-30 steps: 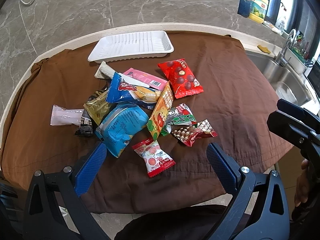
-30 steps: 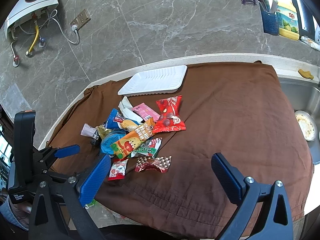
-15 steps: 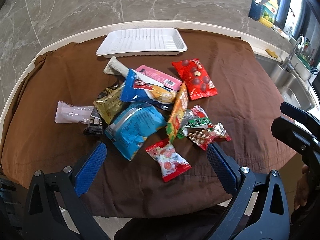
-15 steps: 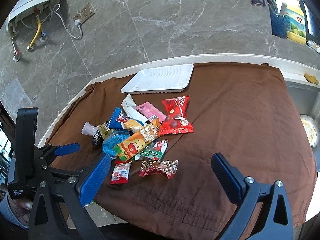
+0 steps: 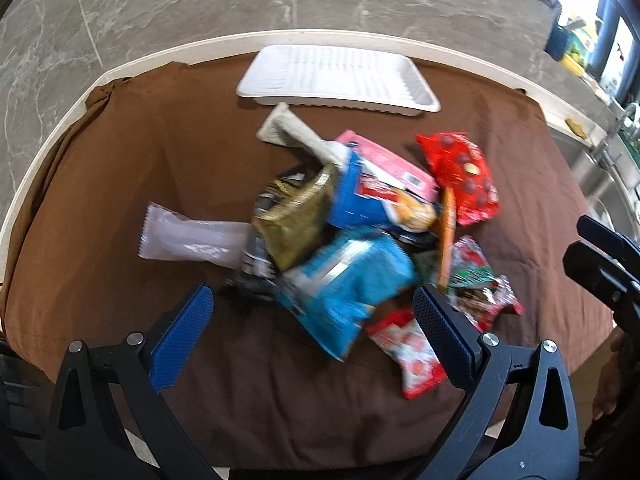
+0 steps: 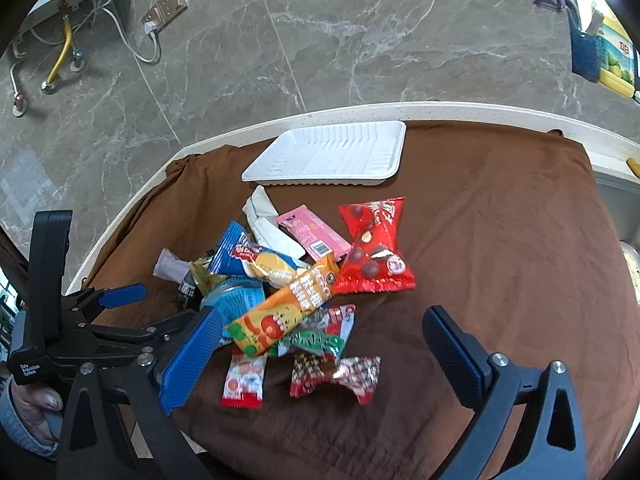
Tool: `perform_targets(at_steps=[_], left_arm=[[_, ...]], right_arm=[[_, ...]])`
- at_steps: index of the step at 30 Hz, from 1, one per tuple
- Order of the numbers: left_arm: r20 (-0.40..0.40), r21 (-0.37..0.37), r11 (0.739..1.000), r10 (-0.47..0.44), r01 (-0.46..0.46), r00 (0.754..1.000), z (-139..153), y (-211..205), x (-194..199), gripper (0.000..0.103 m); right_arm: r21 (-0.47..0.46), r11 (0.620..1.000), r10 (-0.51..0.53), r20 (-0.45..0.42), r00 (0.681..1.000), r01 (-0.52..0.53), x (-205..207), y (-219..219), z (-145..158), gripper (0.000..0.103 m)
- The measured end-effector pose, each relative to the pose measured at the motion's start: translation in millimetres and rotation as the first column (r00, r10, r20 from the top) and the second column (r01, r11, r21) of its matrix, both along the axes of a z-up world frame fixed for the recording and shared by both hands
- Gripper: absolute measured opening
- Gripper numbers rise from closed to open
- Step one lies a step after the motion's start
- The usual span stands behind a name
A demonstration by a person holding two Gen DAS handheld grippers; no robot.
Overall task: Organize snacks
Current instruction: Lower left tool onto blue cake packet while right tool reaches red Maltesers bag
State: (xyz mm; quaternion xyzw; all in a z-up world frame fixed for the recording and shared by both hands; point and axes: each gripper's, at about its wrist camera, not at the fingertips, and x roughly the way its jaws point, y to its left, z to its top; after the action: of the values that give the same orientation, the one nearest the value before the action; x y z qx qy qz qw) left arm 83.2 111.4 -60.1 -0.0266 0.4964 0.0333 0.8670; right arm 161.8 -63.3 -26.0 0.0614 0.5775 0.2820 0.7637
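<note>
**Snack pile on brown cloth, both grippers spread and empty**

Snacks lie heaped near the middle of a brown cloth [image 6: 500,240] that covers a pale-rimmed counter. White tray [image 6: 332,152] sits at the far side of the cloth, just beyond the heap, with nothing in it.

Red packet [image 6: 374,252] lies at the right edge of the heap, touching the pink packet [image 6: 312,236]. Orange packet [image 6: 288,308] lies slantwise over the blue-and-yellow packet [image 6: 256,260] and the light blue bag [image 5: 348,280]. Two small red-and-white sweets [image 6: 244,380] [image 6: 336,372] rest on the near side, apart from each other.

Left gripper [image 5: 312,340] hovers above the near edge of the heap, fingers spread wide, holding nothing; its view is blurred. Right gripper [image 6: 320,360] is likewise spread and empty, poised over the two sweets. A hand [image 6: 28,404] grips the left tool's handle.
</note>
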Motion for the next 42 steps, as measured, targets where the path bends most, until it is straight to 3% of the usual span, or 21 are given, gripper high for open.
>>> perform_targets(at_steps=[8, 15, 23, 26, 33, 36, 40, 42], left_arm=[[-0.008, -0.010, 0.999, 0.041, -0.041, 0.999, -4, 47, 31, 0.100], [-0.023, -0.029, 0.999, 0.022, -0.022, 0.999, -7, 67, 65, 0.098], [-0.044, -0.043, 0.997, -0.059, 0.058, 0.997, -17, 70, 95, 0.098], [-0.045, -0.052, 0.990, -0.134, 0.132, 0.990, -19, 64, 100, 0.098], [-0.016, -0.006, 0.941, -0.337, 0.337, 0.941, -18, 38, 95, 0.098], [0.015, 0.047, 0.907, -0.420, 0.419, 0.908, -11, 26, 89, 0.098], [0.027, 0.197, 0.828, -0.539, 0.525, 0.842, -1, -2, 83, 0.098], [0.014, 0.283, 0.774, -0.593, 0.566, 0.805, 2, -17, 79, 0.098]], right_arm=[[-0.041, 0.999, 0.000, -0.024, 1.000, -0.001, 24, 24, -21, 0.100], [-0.091, 0.996, -0.021, -0.040, 0.999, 0.017, 43, 37, -41, 0.096], [-0.169, 0.985, -0.047, -0.080, 0.996, 0.033, 64, 39, -71, 0.086], [-0.194, 0.981, -0.043, -0.092, 0.995, 0.025, 67, 41, -81, 0.081], [-0.235, 0.972, -0.018, -0.113, 0.993, -0.010, 70, 51, -94, 0.074], [-0.237, 0.971, -0.007, -0.115, 0.993, -0.020, 70, 51, -96, 0.074], [-0.239, 0.970, 0.023, -0.106, 0.994, -0.048, 70, 52, -99, 0.073], [-0.225, 0.973, 0.033, -0.111, 0.993, -0.058, 71, 51, -100, 0.073]])
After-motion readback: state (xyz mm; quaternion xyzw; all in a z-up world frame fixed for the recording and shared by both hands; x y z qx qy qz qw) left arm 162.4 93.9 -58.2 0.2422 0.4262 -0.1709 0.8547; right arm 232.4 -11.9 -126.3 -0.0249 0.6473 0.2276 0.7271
